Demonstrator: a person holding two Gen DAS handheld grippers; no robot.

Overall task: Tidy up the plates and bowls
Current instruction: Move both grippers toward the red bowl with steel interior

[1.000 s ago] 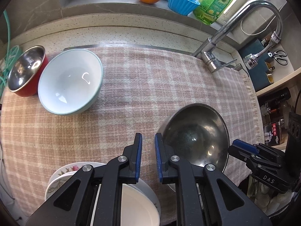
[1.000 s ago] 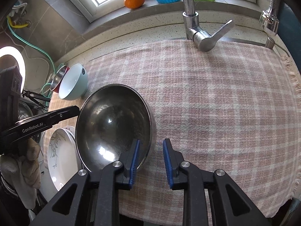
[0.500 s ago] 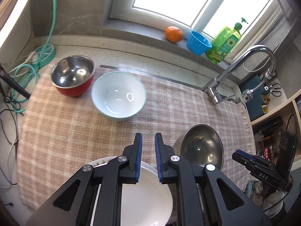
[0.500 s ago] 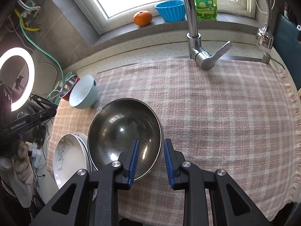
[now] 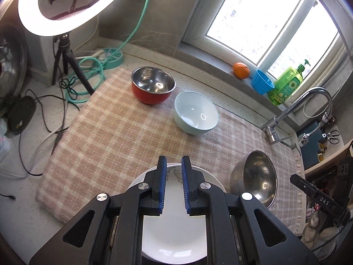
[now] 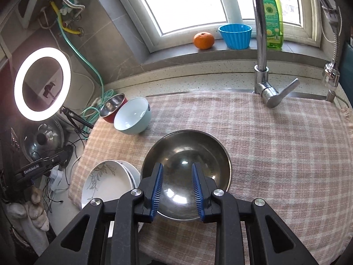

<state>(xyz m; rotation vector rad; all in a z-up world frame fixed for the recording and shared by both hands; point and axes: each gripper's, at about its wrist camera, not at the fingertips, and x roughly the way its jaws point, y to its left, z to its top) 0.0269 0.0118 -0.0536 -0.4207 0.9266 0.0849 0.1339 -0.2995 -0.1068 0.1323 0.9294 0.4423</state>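
A: Largest item first. A pink-and-cream plaid cloth (image 5: 114, 132) is spread over the counter and sink area; all the crockery is set on it.

B: Noted. The steel bowl (image 6: 187, 154) is seen near the front edge of the cloth, upright, directly below the right gripper (image 6: 177, 187). Its jaws are held slightly apart, with nothing between the pads; the bowl's rim is not touched.

A: The stacked white plates (image 6: 106, 181) are placed just left of the steel bowl, seemingly touching it. A leaf pattern is visible on the top plate. From the left wrist view, the left gripper (image 5: 173, 185) is positioned above that stack; its jaws are nearly together, a narrow gap remains, and nothing is gripped.

B: The pale blue bowl (image 5: 196, 116) is recorded at the middle of the cloth towards the back, upright. The red bowl with steel lining (image 5: 153, 85) is found just beside it, at the far left corner of the cloth.

A: Smaller items, on the window sill: a green soap bottle (image 5: 286, 84), a blue fluted cup (image 5: 263, 85), an orange (image 5: 241, 70). They are lined up beside each other.
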